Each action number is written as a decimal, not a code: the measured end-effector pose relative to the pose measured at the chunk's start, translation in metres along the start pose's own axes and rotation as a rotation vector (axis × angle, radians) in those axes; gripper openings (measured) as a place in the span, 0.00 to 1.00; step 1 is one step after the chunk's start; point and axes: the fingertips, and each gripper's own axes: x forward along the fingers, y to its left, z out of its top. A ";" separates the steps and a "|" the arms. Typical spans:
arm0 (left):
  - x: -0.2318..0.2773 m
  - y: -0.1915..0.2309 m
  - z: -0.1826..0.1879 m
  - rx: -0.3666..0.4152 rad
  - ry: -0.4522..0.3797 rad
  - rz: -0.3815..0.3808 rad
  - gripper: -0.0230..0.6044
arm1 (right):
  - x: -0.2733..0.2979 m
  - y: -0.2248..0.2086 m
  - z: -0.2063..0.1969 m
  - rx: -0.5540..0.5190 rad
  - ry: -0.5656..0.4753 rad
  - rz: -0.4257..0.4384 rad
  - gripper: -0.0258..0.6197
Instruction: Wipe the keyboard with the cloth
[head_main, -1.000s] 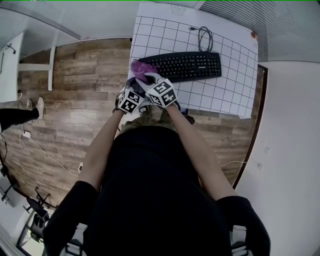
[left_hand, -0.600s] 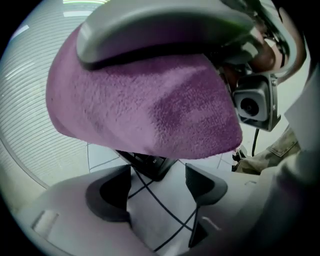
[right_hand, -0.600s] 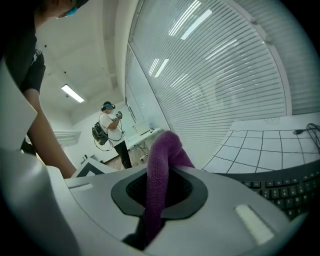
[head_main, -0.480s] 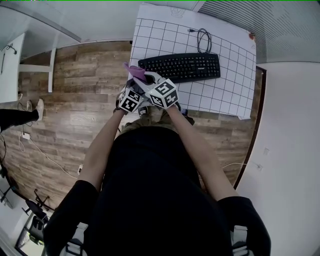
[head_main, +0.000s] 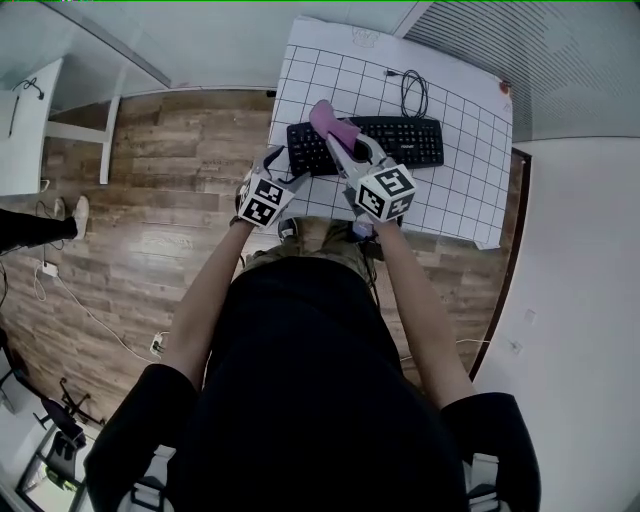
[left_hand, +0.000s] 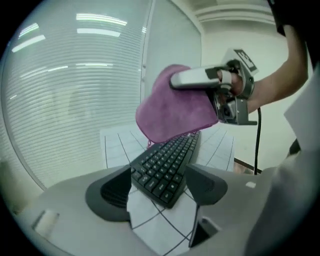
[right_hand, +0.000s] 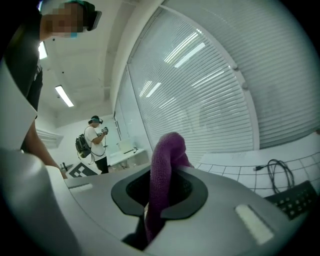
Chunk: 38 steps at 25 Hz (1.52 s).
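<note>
Well, nearest to me in the head view, my left gripper (head_main: 277, 162) sits at centre frame, just beside the left end of the keyboard (head_main: 400, 140). Its own view shows the jaws standing wide apart and gripping nothing. The keyboard's near corner shows in the gap between them, and I can't tell whether they touch it.

My right gripper (head_main: 347, 152) is a little further up the frame. Its jaws are pinched on the purple cloth (head_main: 334, 123), which bulges up out of the gap in the right gripper view.

From the left gripper view, that cloth (left_hand: 175, 112) hangs over the keys with a sliver of air under it, so I judge it isn't on them yet.

By my reckoning, the pick-up is done and the wiping itself is all left to do.

Beyond the keyboard, a coiled cable (head_main: 412, 90) lies on the gridded mat (head_main: 460, 195).
</note>
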 end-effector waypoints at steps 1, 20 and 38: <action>-0.003 0.002 0.013 0.016 -0.032 0.006 0.55 | -0.007 -0.005 0.006 -0.005 -0.016 -0.019 0.11; -0.093 -0.039 0.267 0.090 -0.604 0.011 0.52 | -0.139 -0.020 0.118 -0.167 -0.272 -0.380 0.11; -0.247 -0.091 0.381 0.313 -0.968 0.098 0.39 | -0.205 0.104 0.258 -0.593 -0.531 -0.632 0.10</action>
